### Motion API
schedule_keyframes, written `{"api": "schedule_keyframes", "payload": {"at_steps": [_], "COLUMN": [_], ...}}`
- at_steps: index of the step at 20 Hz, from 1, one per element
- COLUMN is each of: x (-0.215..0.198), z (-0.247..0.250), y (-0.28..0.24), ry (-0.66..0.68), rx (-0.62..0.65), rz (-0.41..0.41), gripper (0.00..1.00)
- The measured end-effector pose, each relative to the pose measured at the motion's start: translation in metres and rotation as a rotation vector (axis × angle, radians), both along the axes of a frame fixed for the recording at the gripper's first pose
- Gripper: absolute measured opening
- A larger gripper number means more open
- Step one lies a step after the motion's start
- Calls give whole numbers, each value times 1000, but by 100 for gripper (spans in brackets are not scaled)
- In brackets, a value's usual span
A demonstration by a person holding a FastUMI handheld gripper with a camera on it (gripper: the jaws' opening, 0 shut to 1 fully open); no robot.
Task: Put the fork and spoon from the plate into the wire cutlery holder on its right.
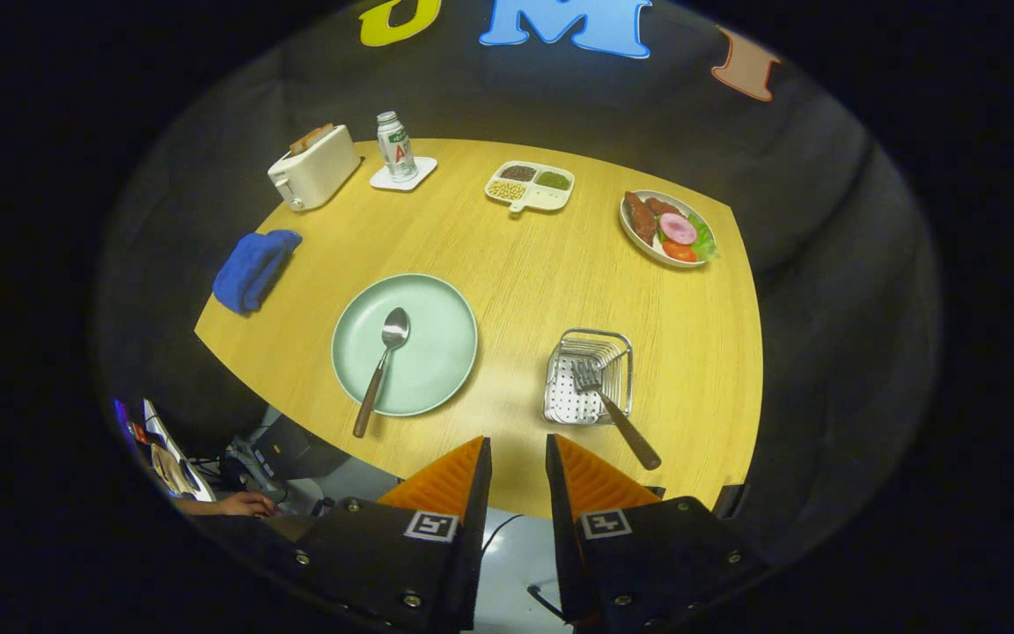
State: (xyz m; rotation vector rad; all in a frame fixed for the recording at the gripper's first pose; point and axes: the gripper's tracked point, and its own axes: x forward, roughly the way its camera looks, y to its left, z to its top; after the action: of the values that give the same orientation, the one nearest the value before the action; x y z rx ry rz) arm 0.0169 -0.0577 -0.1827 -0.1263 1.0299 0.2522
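Note:
A pale green plate (437, 317) lies on the wooden table, ahead and left of my fingers. On it rests a spoon (381, 365), bowl toward the far side, its brown handle sticking out over the plate's near rim. The wire cutlery holder (586, 339) stands to the plate's right, just ahead of my right finger. The fork (611, 403) lies in it, tines inside and brown handle leaning out over the near edge. My gripper (518, 445) hovers high above the table's near edge, fingers a narrow gap apart with nothing between them.
Far side of the round table (516, 264): a white toaster (313, 165), a bottle (396, 147) on a coaster, a divided dish of grains (530, 186) and a plate of food (667, 229). A blue cloth (253, 269) lies at the left. A person's hand (238, 504) rests below the table.

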Motion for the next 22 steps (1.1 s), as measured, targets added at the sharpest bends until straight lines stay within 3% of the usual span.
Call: {"api": "schedule_keyframes", "payload": {"at_steps": [3,10,22], "x": [-11,-22,-30], "z": [-11,-37,-105], "y": [31,104,147], "ry": [8,-1,85], "rx": [35,101,67], "rz": [43,80,78], "gripper": [52,52,52]}}
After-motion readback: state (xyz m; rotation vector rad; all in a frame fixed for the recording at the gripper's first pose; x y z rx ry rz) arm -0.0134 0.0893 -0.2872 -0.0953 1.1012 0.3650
